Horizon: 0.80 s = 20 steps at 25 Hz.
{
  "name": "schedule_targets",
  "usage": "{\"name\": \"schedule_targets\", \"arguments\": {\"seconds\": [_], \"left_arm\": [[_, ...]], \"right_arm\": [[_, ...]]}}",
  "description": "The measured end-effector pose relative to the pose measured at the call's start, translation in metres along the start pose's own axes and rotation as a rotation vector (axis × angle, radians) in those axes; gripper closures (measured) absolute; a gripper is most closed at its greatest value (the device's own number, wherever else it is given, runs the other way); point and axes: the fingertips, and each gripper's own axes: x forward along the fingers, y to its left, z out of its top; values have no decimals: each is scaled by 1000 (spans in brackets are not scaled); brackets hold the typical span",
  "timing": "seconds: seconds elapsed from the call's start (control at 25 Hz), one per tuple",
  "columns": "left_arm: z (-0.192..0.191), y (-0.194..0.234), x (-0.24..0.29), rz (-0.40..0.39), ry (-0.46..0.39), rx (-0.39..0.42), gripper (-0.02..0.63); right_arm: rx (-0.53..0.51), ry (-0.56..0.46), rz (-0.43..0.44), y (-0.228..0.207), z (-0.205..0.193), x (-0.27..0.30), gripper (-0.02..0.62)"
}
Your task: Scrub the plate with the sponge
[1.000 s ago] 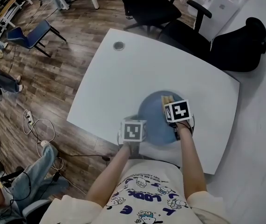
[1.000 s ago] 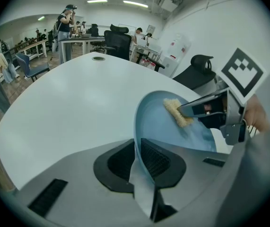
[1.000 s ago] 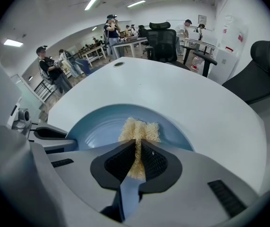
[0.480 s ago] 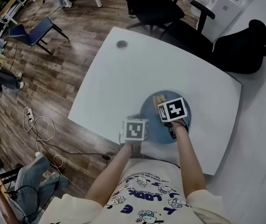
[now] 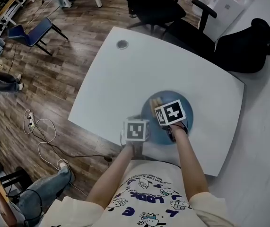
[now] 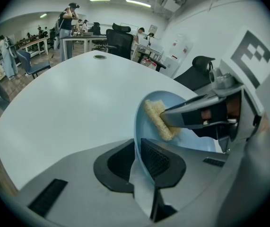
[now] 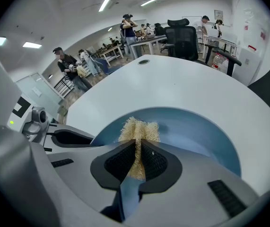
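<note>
A round blue plate [image 5: 184, 109] lies on the white table [image 5: 120, 84] near its front edge. My left gripper [image 6: 142, 163] is shut on the plate's near-left rim [image 6: 139, 136], which stands edge-on between its jaws. My right gripper [image 7: 137, 161] is shut on a tan, fibrous sponge [image 7: 139, 131] and presses it onto the plate's inner surface [image 7: 196, 131] at its left side. In the head view the right gripper [image 5: 159, 104] hangs over the plate's left half with the sponge [image 5: 155, 100] poking out ahead of it, close to the left gripper [image 5: 139, 122].
A small round metal grommet [image 5: 122, 44] sits in the table's far left part. Black office chairs [image 5: 158, 6] stand beyond the table. A blue chair [image 5: 30, 32] and cables [image 5: 42, 143] are on the wooden floor at left. People work at desks in the background.
My right gripper has slid the sponge leftward across the plate, toward the left gripper. The left gripper and the plate have stayed where they were.
</note>
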Motion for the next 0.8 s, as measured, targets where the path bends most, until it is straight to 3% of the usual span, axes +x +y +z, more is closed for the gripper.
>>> {"name": "schedule_targets", "arguments": {"seconds": [0.8], "left_arm": [[6,0,0,9,-11,-9,563]], "right_arm": [[-41,46,122,35,-25,-2,549]]}}
